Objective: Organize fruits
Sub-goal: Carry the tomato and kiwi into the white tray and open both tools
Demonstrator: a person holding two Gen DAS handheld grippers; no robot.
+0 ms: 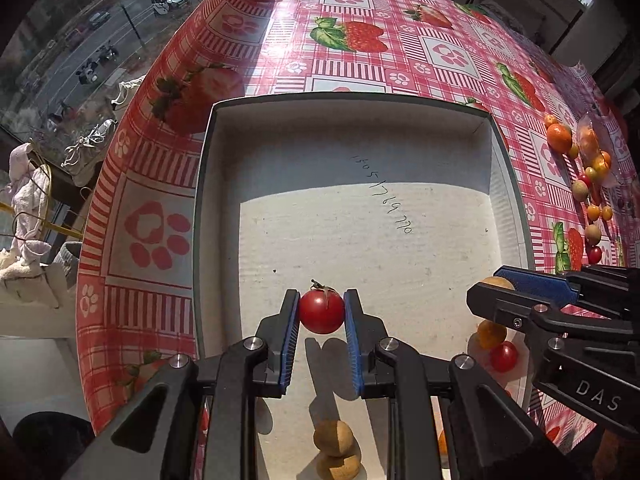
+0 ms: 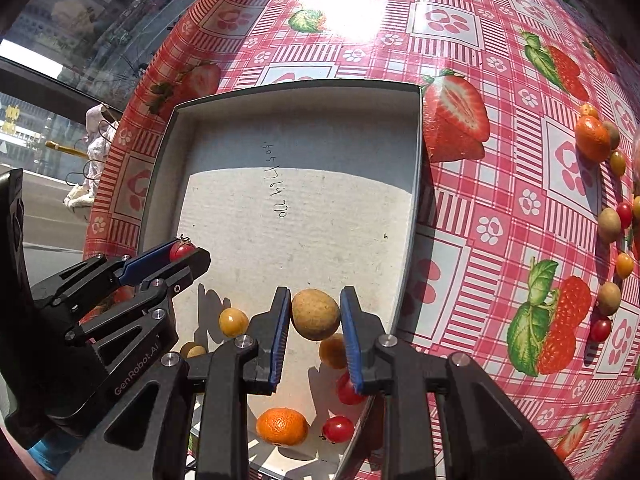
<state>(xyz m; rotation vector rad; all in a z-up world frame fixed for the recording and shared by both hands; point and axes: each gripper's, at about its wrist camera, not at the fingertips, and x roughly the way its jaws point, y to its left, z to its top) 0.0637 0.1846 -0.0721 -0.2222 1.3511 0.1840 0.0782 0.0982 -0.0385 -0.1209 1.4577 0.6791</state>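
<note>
Right now we hold a piece of fruit in each tool, both above the shallow grey cardboard box (image 1: 224, 168) on the table with the pink strawberry-print cloth (image 1: 440, 56). Our left tool (image 1: 321, 312) is clenched on a small red cherry tomato (image 1: 321, 311), its stem pointing up and away, over the box's near left part. Our right tool (image 2: 315, 314) grips a round tan longan-like fruit (image 2: 315, 313) over the near right corner. Directly beneath each fruit lies the box floor, so we judge the coming move to be a short drop straight down.

Inside the box we see a small orange mandarin (image 2: 282, 426), two red tomatoes (image 2: 338, 429), some yellow-orange round fruits (image 2: 233, 322) and tan ones (image 1: 333, 434), clustered at the near end; the far half is bare. More loose fruits (image 2: 608, 224) wait on the cloth well off to the right, nearer our right tool.
</note>
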